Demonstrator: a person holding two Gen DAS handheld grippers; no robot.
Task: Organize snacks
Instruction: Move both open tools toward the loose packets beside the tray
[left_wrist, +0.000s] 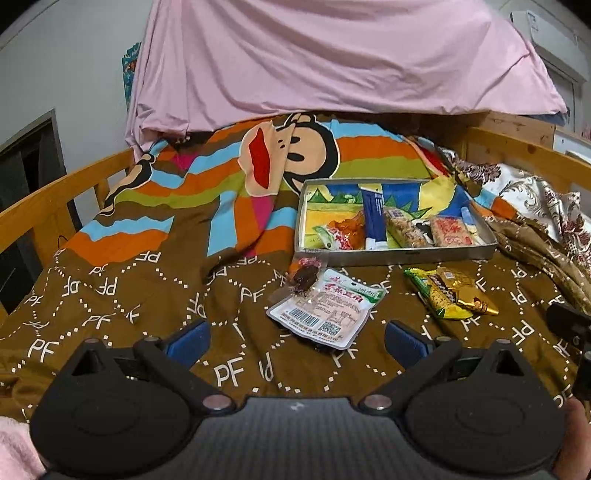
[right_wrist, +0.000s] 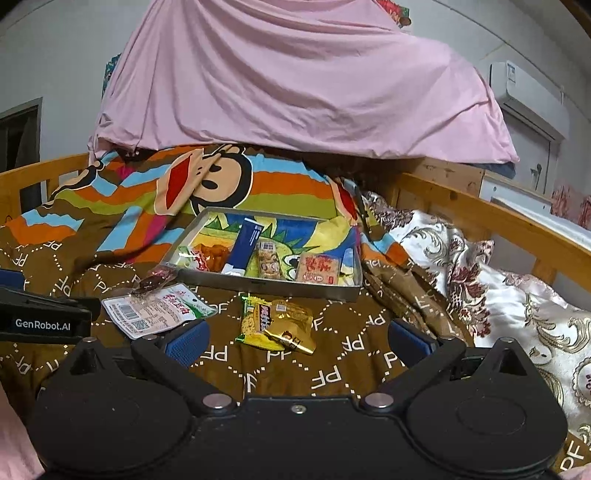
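A shallow metal tray (left_wrist: 413, 254) (right_wrist: 266, 285) lies on the bed with several snacks and a blue tube (left_wrist: 373, 218) (right_wrist: 242, 247) inside. In front of it lie a white packet (left_wrist: 327, 308) (right_wrist: 155, 308) with a small dark snack (left_wrist: 304, 275) (right_wrist: 153, 282) on its far end, and a yellow-green packet (left_wrist: 437, 295) (right_wrist: 255, 321) under a gold one (left_wrist: 465, 291) (right_wrist: 295, 325). My left gripper (left_wrist: 295, 343) is open just short of the white packet. My right gripper (right_wrist: 297, 339) is open near the yellow and gold packets. The left gripper's body (right_wrist: 44, 314) shows at the right wrist view's left edge.
A brown patterned quilt (left_wrist: 129, 295) (right_wrist: 351, 350) covers the bed, with a wooden rail (left_wrist: 48, 199) (right_wrist: 491, 218) around it. A floral cover (right_wrist: 498, 288) lies bunched to the right of the tray. A pink sheet (left_wrist: 332, 55) hangs behind.
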